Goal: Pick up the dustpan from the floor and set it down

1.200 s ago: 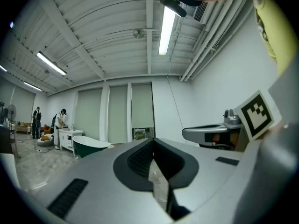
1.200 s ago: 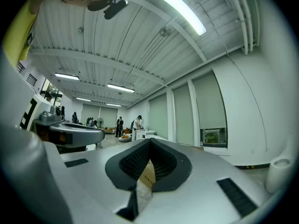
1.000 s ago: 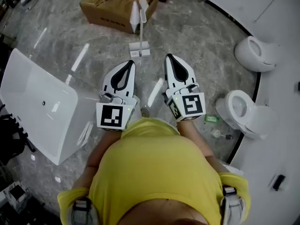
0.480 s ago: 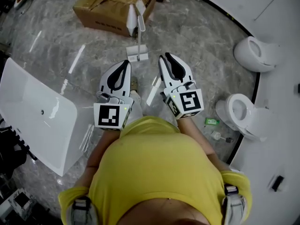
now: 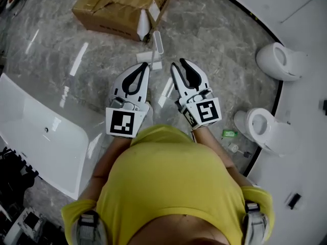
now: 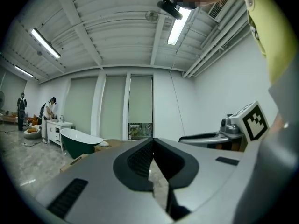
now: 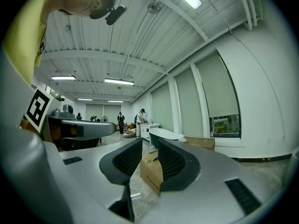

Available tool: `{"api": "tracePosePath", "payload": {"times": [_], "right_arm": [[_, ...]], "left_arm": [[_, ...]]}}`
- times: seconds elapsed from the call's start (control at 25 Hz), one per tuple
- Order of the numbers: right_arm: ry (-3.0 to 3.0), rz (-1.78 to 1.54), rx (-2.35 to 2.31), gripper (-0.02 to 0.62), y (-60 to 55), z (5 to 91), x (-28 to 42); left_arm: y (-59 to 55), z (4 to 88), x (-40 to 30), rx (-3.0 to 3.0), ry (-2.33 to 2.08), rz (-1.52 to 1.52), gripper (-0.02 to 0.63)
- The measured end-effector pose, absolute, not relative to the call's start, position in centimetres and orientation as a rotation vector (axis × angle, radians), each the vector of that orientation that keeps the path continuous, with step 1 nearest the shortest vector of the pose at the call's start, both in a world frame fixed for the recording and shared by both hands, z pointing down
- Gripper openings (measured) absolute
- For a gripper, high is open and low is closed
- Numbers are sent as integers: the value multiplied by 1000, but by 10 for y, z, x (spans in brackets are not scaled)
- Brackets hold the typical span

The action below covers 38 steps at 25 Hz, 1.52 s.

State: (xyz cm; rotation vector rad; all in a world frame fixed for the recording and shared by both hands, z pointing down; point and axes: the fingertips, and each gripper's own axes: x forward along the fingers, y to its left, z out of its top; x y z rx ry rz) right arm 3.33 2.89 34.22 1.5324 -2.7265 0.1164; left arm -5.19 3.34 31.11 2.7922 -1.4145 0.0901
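White and with its handle upright, the dustpan point(image 5: 149, 60) stands on the marble floor point(image 5: 225, 40) just beside the near corner of the cardboard box point(image 5: 117, 4) in the head view. The left gripper point(image 5: 145, 66) and right gripper point(image 5: 179, 63) point towards that box, and neither holds the dustpan. In the left gripper view the left gripper point(image 6: 152, 141) has its jaws pressed together at the tips, with nothing between them. In the right gripper view the right gripper point(image 7: 149, 146) has its jaws apart and opening, empty, with the cardboard box point(image 7: 152, 172) showing through the gap.
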Motion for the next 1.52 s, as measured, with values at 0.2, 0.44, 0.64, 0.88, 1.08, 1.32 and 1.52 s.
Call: {"api": "tracePosePath", "payload": {"times": [0.2,0.44,0.64,0.88,1.08,1.32,1.52], "right_arm": [[-2685,166,1552,129,-18,360,30],[-2629,227,1565,143,-57,384,30],[-2600,275,1559,146,-75,398,29],[-2582,323,1494,146,-81,415,24],[-2582,412,1467,146,-89,429,21],[-2569,453,1418,146,-96,440,27],[-2547,430,1335,146,-100,457,36]], "left_arm": [[-18,320,-52,2792,-1354,107,2],[-60,333,-49,2798,-1274,128,2],[-78,341,-48,2795,-1238,140,2],[-83,349,-51,2774,-1233,141,2],[-88,352,-56,2746,-1258,143,2],[-96,352,-51,2715,-1279,153,2],[-102,357,-43,2687,-1294,180,2]]}}
